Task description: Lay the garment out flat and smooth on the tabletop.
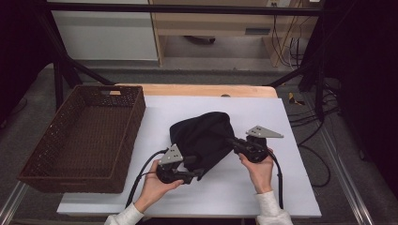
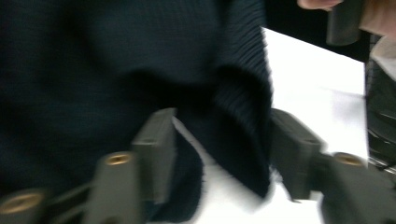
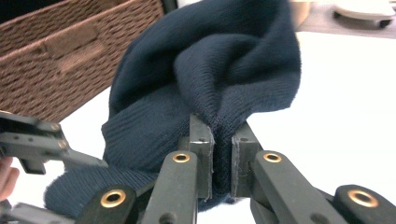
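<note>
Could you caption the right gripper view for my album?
Right hand-held gripper pinching a fold of dark knit cloth beside a wicker basket.

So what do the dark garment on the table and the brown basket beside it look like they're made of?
The dark navy knitted garment looks like soft wool or acrylic knit, matte: fine ribbed rows show, and it bunches into folds where the right gripper pinches it. The brown rectangular basket looks like woven wicker or rattan, possibly a synthetic imitation: tight interlaced strands form its walls.
</note>
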